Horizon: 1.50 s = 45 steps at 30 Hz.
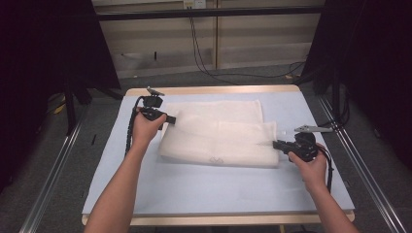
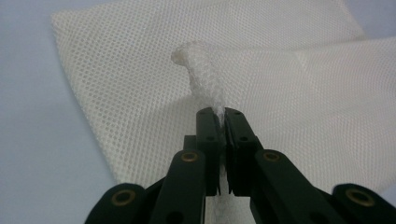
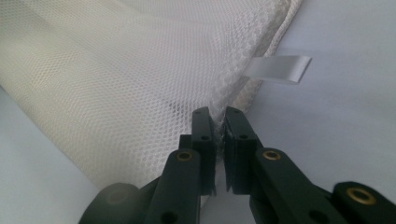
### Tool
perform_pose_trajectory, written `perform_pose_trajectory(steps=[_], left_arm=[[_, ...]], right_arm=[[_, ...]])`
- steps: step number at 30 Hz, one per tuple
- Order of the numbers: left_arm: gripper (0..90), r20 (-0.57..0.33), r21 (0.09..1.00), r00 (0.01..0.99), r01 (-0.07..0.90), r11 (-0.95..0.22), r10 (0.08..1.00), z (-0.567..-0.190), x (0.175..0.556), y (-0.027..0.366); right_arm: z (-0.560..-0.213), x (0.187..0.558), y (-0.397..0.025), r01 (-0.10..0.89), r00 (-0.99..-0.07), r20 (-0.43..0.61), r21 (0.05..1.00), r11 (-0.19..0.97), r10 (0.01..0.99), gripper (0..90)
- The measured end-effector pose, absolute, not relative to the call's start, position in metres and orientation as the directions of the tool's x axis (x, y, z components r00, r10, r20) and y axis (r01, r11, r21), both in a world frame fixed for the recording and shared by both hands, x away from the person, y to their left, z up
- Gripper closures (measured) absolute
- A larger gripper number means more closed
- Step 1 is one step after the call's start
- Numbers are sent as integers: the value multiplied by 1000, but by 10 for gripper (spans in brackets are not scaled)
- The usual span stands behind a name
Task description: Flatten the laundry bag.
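Observation:
A white mesh bag (image 1: 218, 133) lies partly folded on the light blue mat (image 1: 194, 189) in the high view. My left gripper (image 1: 171, 119) is shut on the bag's left edge, and a pinched ridge of mesh (image 2: 201, 74) rises from its jaws (image 2: 218, 115). At the bag's right edge my right gripper (image 1: 277, 144) is shut on the mesh bag (image 3: 116, 70), with its jaws closed over the seam (image 3: 218, 116). A small white ribbon tag (image 3: 278, 69) sticks out beside that seam.
The mat covers a wooden table (image 1: 214, 90) with bare mat in front of the bag. Black curtains (image 1: 43, 48) stand at both sides, and cables (image 1: 204, 58) trail over the floor behind the table.

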<state>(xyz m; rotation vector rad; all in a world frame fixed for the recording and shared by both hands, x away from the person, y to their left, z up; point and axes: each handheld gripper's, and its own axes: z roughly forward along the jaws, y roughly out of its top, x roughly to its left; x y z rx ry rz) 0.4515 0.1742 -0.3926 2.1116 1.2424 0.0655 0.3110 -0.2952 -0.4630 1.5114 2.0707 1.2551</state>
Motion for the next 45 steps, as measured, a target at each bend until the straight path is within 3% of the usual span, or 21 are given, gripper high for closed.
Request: perform_pose_trajectory(steps=[13,45], left_arm=[[864,-371,622,556,744,-246,744,-386,413,203],[862,-399,654,600,716,-243,693,-383,365,220]], right_arm=[[-463,307,-294,626,-402,248,777,67,882,837],[-451,271,-305,596,-481,303,801,53,823,813]])
